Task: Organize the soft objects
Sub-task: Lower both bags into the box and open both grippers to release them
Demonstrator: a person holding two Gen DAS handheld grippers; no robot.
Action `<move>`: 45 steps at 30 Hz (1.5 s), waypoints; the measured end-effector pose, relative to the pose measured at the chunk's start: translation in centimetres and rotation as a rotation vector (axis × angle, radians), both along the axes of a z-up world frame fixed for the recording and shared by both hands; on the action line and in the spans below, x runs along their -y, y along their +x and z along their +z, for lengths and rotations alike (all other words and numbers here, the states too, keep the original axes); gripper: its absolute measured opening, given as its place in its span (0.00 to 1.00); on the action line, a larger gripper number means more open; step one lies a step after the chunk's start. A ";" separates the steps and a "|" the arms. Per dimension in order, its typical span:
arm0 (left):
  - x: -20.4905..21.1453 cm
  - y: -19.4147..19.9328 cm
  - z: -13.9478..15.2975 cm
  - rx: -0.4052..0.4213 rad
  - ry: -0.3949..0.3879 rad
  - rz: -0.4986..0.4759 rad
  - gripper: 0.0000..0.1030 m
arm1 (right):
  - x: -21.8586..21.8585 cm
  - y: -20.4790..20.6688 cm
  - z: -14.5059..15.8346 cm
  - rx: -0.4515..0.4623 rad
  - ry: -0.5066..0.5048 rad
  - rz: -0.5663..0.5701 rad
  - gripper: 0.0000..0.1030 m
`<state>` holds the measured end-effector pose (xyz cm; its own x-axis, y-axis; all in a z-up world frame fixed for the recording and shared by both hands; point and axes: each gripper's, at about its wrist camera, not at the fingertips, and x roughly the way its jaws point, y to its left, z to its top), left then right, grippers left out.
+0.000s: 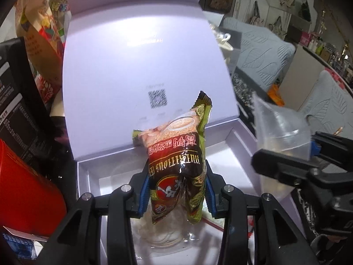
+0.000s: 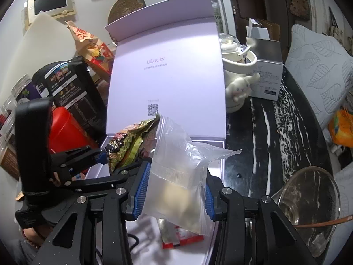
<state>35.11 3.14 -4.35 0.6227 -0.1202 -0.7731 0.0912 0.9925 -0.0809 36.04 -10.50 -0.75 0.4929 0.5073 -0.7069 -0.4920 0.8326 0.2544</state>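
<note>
Holding two soft packets over the open white box [image 1: 238, 145], one per gripper.
Left gripper [image 1: 176, 190] is clamping the brown-green cereal sachet [image 1: 176, 154] between blue pads, narrowly parted, sachet standing upright at 6 o'clock before the raised lid [image 1: 143, 66]. Right gripper [image 2: 176, 190] is pinching the clear zip bag [image 2: 176, 172], jaws partly closed on it, bag hanging over the box at 6 o'clock; a red-white packet [image 2: 181, 238] is lying beneath. Glass bowl [image 2: 308, 209] is sitting at 4 o'clock on the marble table [image 2: 275, 132].
</note>
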 end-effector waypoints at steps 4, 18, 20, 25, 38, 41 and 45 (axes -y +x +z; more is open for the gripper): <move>0.0 0.3 -0.6 -0.034 0.001 0.002 0.39 | 0.0 0.2 -0.3 -0.014 0.000 -0.001 0.42; 1.6 2.7 -2.5 -0.151 0.071 0.025 0.42 | -0.8 1.3 -2.5 -0.076 -0.048 -0.019 0.42; 1.9 3.0 -2.6 -0.170 0.064 0.028 0.44 | -0.7 1.5 -2.7 -0.086 -0.049 -0.023 0.42; 2.1 3.4 -2.8 -0.185 0.066 0.036 0.46 | -0.7 1.6 -2.9 -0.105 -0.034 -0.024 0.49; 1.1 1.0 -0.1 -0.093 0.057 0.076 0.65 | 0.1 0.6 -0.9 -0.067 0.010 -0.054 0.56; 0.9 0.0 0.9 -0.060 0.059 0.070 0.65 | 0.3 0.3 -0.4 -0.057 0.025 -0.065 0.56; 0.7 -1.1 2.7 -0.016 0.031 0.068 0.65 | 0.8 -0.4 0.6 -0.044 0.058 -0.069 0.56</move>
